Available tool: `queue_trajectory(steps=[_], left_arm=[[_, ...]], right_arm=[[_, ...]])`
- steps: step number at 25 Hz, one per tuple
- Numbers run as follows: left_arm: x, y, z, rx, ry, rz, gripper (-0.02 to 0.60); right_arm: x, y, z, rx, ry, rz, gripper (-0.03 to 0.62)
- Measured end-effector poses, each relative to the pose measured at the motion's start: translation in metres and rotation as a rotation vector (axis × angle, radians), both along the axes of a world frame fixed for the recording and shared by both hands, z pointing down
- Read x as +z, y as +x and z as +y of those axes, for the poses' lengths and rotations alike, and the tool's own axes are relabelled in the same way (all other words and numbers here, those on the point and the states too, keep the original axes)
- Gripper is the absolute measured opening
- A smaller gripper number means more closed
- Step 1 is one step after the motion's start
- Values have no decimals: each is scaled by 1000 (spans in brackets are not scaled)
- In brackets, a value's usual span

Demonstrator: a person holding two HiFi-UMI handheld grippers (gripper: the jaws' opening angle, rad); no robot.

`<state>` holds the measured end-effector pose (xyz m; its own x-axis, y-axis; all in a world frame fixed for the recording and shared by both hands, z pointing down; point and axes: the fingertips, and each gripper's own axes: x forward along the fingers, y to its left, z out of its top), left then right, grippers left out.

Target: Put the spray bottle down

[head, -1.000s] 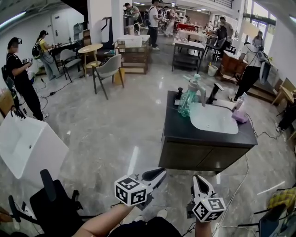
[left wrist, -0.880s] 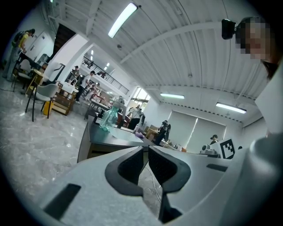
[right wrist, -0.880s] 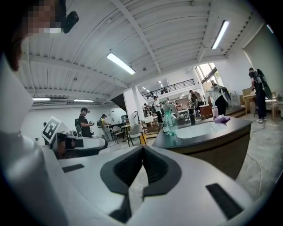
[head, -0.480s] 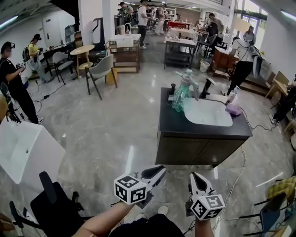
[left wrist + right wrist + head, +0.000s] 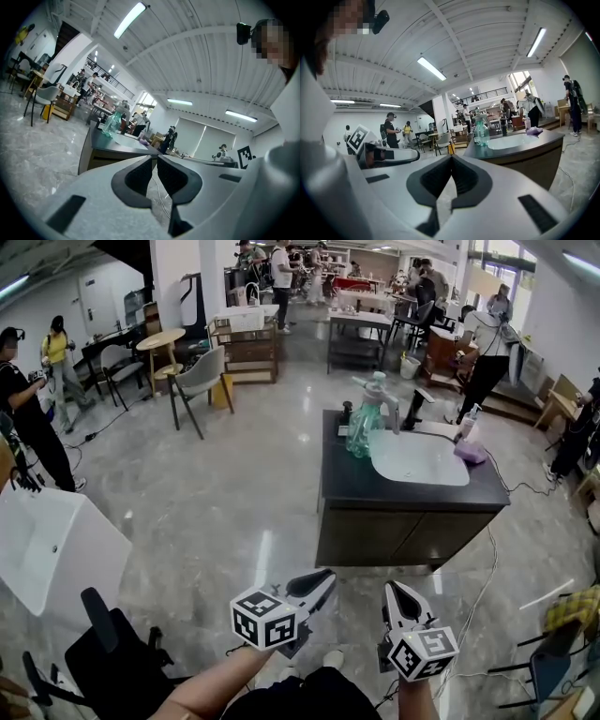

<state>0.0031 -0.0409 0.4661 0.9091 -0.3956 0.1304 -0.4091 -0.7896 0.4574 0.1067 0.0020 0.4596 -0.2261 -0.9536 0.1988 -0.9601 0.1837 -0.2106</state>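
Note:
The translucent green spray bottle [image 5: 364, 423] stands upright on the dark vanity top [image 5: 375, 491], left of the white basin [image 5: 418, 457]. No gripper touches it. It also shows far ahead in the left gripper view as the spray bottle [image 5: 111, 123], and in the right gripper view as the spray bottle [image 5: 481, 131]. My left gripper [image 5: 323, 576] and right gripper [image 5: 392, 589] hang low near my body, well short of the vanity. Both are shut with nothing between the jaws, as seen on the left gripper [image 5: 154, 158] and the right gripper [image 5: 451, 157].
A dark faucet [image 5: 417, 407] and a purple cloth [image 5: 471, 452] sit by the basin. A white freestanding sink [image 5: 47, 540] and a black chair [image 5: 103, 652] stand at my left. A grey chair [image 5: 202, 381], tables and several people fill the room behind.
The head view has drifted, so the vanity sits a little higher and further left in the picture. Both grippers stay shut, empty and low by my body.

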Motion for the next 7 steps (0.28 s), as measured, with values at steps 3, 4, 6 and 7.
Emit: queue_trajectory(steps=[3, 4, 6, 7], left_arm=[[0, -3, -2, -4, -3, 5, 34], [-1, -3, -3, -4, -4, 6, 34], [-1, -5, -4, -4, -8, 8, 34], [0, -5, -5, -4, -10, 8, 34]], right_arm=[[0, -2, -1, 1, -2, 2, 6], [0, -2, -2, 1, -3, 1, 6], [0, -4, -3, 1, -5, 0, 6], [0, -4, -4, 1, -6, -1, 6]])
